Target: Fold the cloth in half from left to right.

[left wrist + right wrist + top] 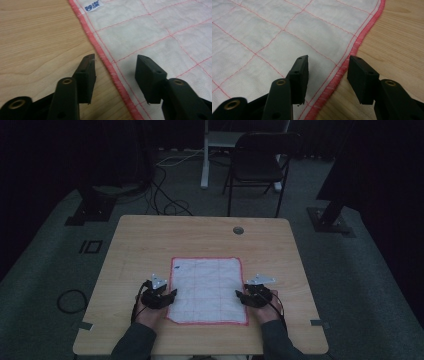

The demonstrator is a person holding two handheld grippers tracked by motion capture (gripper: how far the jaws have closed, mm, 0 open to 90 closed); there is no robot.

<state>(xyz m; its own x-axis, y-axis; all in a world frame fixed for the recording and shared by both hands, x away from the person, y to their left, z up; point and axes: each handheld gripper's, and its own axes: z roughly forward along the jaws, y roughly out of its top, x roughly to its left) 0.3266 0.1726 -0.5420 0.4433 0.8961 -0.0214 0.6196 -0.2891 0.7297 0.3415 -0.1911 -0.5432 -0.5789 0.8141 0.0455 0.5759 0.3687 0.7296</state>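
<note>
A white cloth (207, 290) with red grid lines and a red hem lies flat on the wooden table (150, 240). My left gripper (171, 295) sits at the cloth's left edge, near the front. In the left gripper view it (116, 58) stands open, with the red hem (110, 67) running between its jaws and the pads apart from it. A small blue-lettered label (94, 6) sits farther up that edge. My right gripper (239, 296) sits at the cloth's right edge. It (329, 58) is open too, straddling the red hem (344, 67).
A round cable hole (238, 230) sits near the table's far edge. Beyond the table stand a dark folding chair (257, 162) and a white post (205, 155), with cables (167, 202) on the carpet. Black stand feet (92, 210) flank the table.
</note>
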